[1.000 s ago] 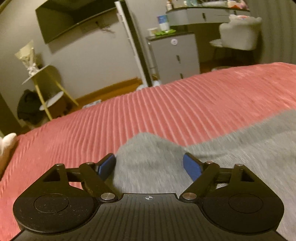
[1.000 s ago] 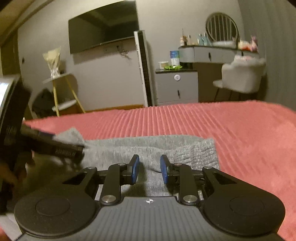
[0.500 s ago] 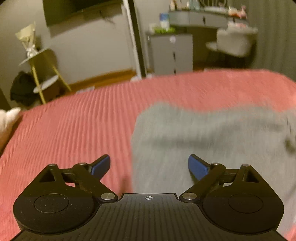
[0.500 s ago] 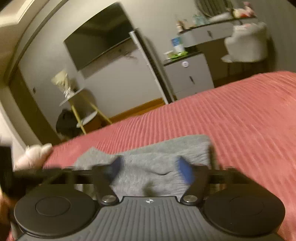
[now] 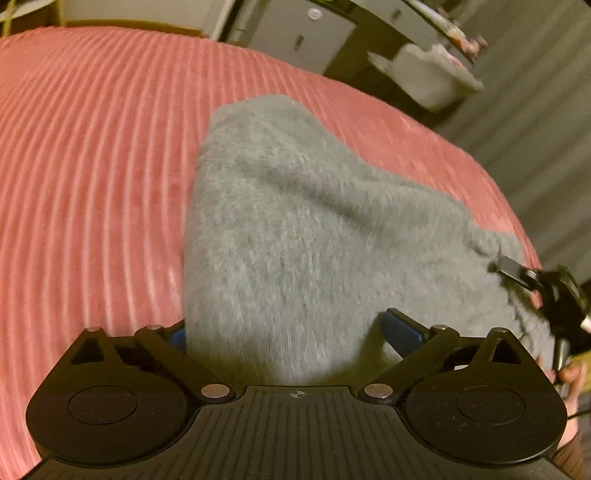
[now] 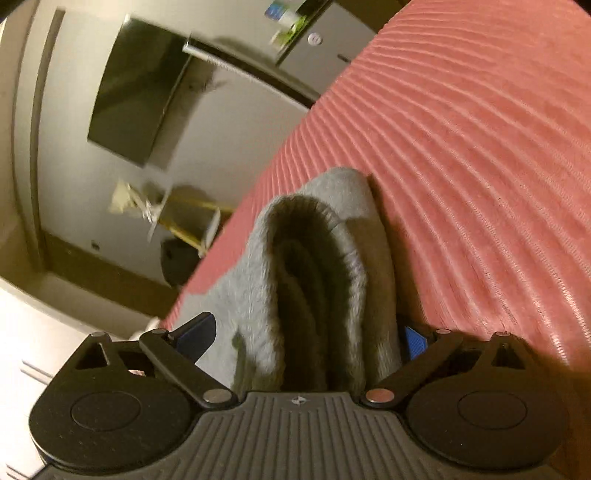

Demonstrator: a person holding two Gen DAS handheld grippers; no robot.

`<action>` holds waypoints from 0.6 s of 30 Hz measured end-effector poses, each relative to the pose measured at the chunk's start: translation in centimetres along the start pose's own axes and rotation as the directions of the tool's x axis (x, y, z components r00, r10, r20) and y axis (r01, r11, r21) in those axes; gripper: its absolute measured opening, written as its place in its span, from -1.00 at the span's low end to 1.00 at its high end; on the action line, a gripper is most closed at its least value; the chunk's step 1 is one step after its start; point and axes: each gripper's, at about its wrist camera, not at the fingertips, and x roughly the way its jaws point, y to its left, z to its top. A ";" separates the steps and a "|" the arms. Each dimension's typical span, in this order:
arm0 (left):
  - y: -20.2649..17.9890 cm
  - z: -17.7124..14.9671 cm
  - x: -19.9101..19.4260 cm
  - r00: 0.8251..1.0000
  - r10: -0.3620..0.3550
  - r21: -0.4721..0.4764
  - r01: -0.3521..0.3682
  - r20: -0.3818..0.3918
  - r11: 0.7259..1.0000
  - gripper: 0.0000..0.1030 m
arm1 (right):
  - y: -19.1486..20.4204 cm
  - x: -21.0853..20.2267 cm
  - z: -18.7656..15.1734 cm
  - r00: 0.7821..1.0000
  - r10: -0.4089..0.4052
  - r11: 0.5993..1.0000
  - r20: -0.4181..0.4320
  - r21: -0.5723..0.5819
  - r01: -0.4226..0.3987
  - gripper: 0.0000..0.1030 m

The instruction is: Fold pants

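Grey knit pants (image 5: 295, 221) lie folded in a thick stack on the pink ribbed bedspread (image 5: 92, 166). My left gripper (image 5: 284, 325) points down over the near end of the stack. Its jaws are opening wide, with fabric between them and neither pad pressing. At the right edge of that view, a finger (image 5: 511, 266) of my right gripper meets the stack's far corner. In the right wrist view the scene is rolled sideways. There my right gripper (image 6: 308, 326) straddles the layered edge of the pants (image 6: 258, 266). Its jaws are closing, and the left pad (image 6: 195, 328) stands apart from the cloth.
The bedspread (image 6: 480, 166) stretches wide around the pants. Beyond the bed stand a white chair (image 5: 432, 74), a grey cabinet (image 5: 295, 33), a wall television (image 6: 136, 99) and a yellow-legged side table (image 6: 184, 206). A person's hand (image 5: 569, 373) shows at the right edge.
The left gripper tipped downward and slid across the pants, its jaws spreading. The right gripper went from nearly shut to wide, rolled sideways and dropped to the stack's edge.
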 end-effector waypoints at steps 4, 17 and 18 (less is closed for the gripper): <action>0.6 0.5 0.5 1.000 -0.031 -0.020 0.031 -0.002 0.999 0.98 | 0.5 0.2 0.0 0.999 -0.035 0.998 -0.012 -0.059 0.034 0.26; -0.9 1.5 -2.7 0.986 0.040 -0.080 -0.027 0.163 0.996 -0.45 | 4.1 1.2 -0.4 0.995 0.000 0.995 0.097 -0.098 0.010 0.06; -1.6 1.8 -3.4 0.978 0.047 -0.067 -0.034 0.203 0.997 -0.50 | 4.7 1.0 -0.4 0.992 0.027 0.994 0.121 -0.112 -0.013 0.04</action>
